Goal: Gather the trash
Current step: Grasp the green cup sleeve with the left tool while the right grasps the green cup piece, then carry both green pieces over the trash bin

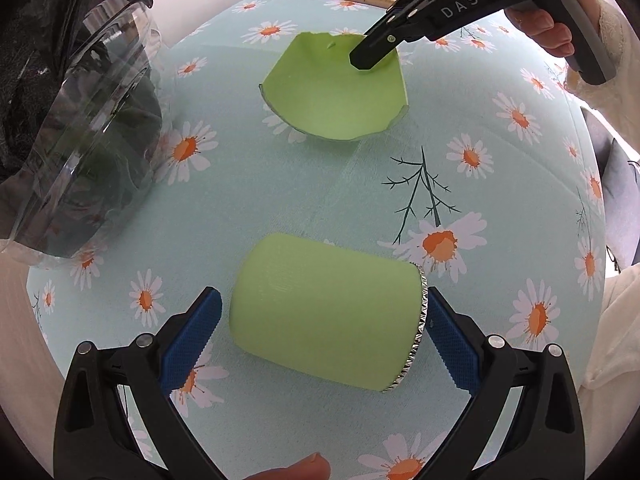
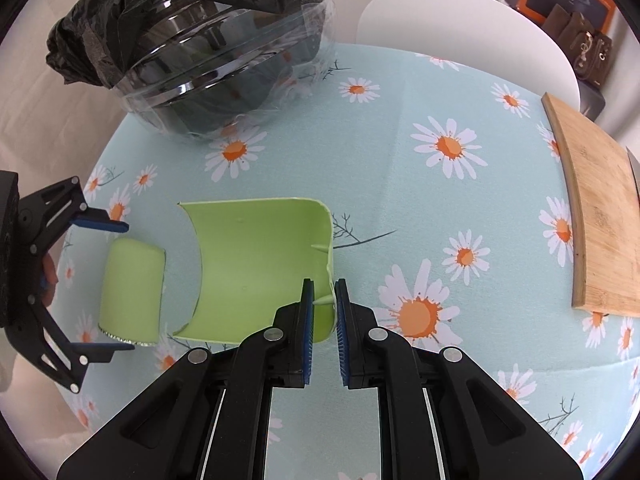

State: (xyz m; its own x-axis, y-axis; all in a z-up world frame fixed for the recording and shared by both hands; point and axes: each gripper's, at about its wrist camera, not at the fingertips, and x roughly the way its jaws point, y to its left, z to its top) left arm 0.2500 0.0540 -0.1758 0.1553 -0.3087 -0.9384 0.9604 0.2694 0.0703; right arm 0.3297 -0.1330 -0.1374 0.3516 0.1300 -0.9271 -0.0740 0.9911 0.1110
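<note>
Right now I have both tools at work on two pieces of green trash lying on the daisy tablecloth (image 2: 400, 208). My left gripper (image 1: 320, 320) is spread wide with its blue pads either side of the green cup piece (image 1: 324, 316) — the one with a crinkled foil rim — but I see gaps on both sides, so nothing is held yet. My right gripper (image 2: 324, 300) is nearly closed around the upturned edge of the curved green sheet (image 2: 260, 268); the pads look close to the plastic, though I cannot tell from either view whether they truly pinch it.

My main worry is that thin edge. If the pads only catch the lip, I expect the sheet to slip or spring free as I lift, and its jagged torn end could snag the cloth. On the left, the cup piece lies on its side and is round, so I judge it could roll or squirt away from the pads when they close — especially if one pad lands on the foil rim and the other on smooth plastic.

The black bin bag (image 2: 192, 0), propped open by a clear bowl (image 2: 224, 80), sits at the far side of the table. A careless swing could knock it over. The wooden board (image 2: 596, 216) lies well apart.
</note>
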